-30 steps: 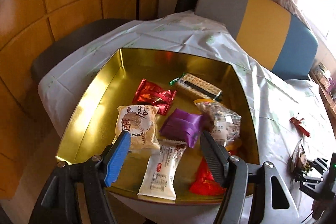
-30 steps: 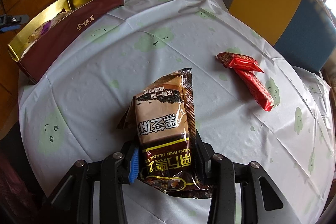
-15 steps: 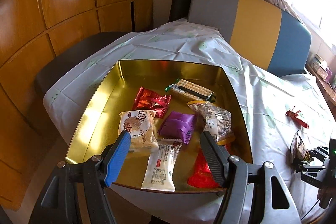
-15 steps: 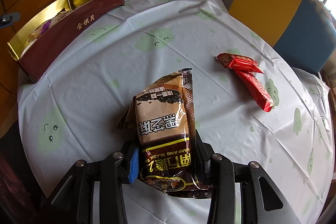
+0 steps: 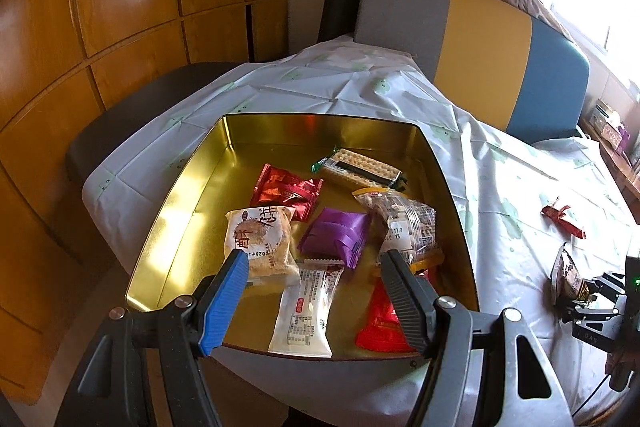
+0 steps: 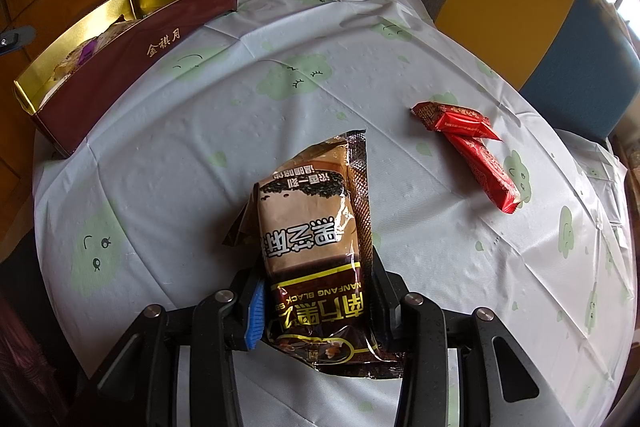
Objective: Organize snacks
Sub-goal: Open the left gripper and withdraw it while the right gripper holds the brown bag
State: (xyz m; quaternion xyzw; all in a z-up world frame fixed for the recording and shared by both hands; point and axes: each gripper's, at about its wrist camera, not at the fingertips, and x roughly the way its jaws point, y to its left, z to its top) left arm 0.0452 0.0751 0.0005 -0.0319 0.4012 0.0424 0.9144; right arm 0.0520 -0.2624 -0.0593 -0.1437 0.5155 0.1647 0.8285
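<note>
A gold tin box (image 5: 188, 195) with a dark red outside (image 6: 132, 67) sits at the table's left edge and holds several wrapped snacks, among them a purple pack (image 5: 336, 235) and a white pack (image 5: 306, 311). My left gripper (image 5: 314, 263) is open and empty, above the box's near edge. My right gripper (image 6: 316, 291) is shut on a brown black-sesame snack bag (image 6: 312, 239), held over the tablecloth. The bag and the right gripper also show in the left wrist view (image 5: 568, 275). Two red snack bars (image 6: 472, 143) lie on the cloth to the right.
The round table carries a pale cloth (image 6: 240, 131) with green cloud prints. A grey, yellow and blue chair back (image 5: 480, 43) stands behind the table. A dark chair seat (image 5: 132, 123) and wooden wall panels (image 5: 100, 7) are at the left.
My left gripper has pulled back and up from the box, so more of the table and room shows. My right gripper and its bag have stayed still.
</note>
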